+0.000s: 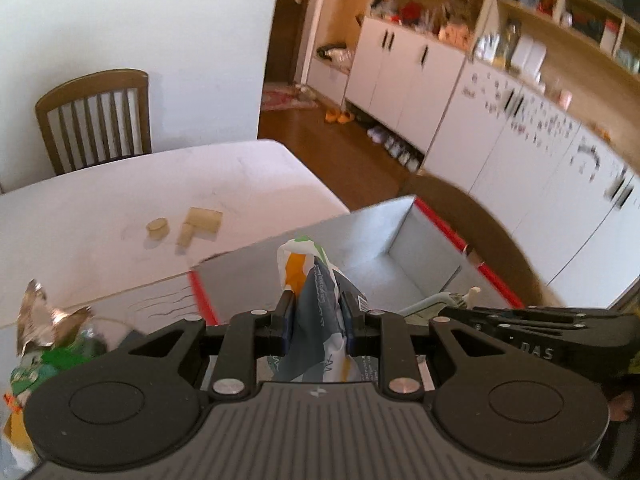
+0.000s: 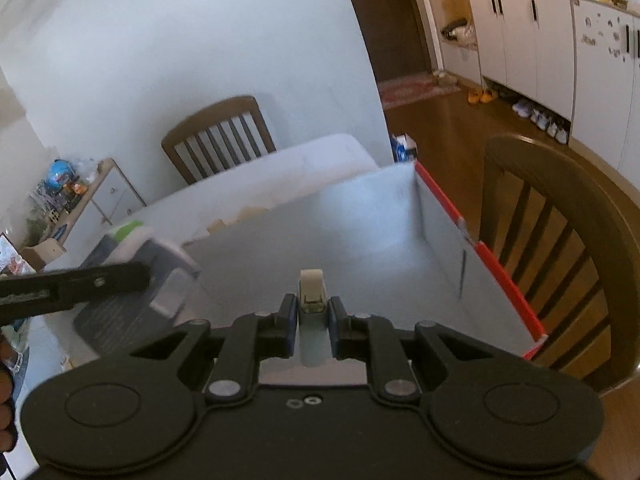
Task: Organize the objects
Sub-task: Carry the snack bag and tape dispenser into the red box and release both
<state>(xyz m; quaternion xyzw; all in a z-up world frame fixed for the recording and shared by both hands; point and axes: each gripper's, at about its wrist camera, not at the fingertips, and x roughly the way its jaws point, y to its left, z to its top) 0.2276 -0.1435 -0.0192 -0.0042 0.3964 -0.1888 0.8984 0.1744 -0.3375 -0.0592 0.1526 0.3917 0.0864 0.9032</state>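
Because both items are meant for sorting, each is carried clamped over the open grey box (image 1: 404,240) with the red rim. A crumpled printed packet (image 1: 316,300) is pinched between the closed jaws of the left gripper (image 1: 319,312), sticking up past them; its small print is too blurred to be read. A small beige clip-like piece (image 2: 313,296) is gripped by the nearly closed right gripper (image 2: 313,316). Ahead of the left jaws, wooden blocks (image 1: 192,224) are left on the desk (image 1: 100,208). "DAS" is read on the other gripper's side.
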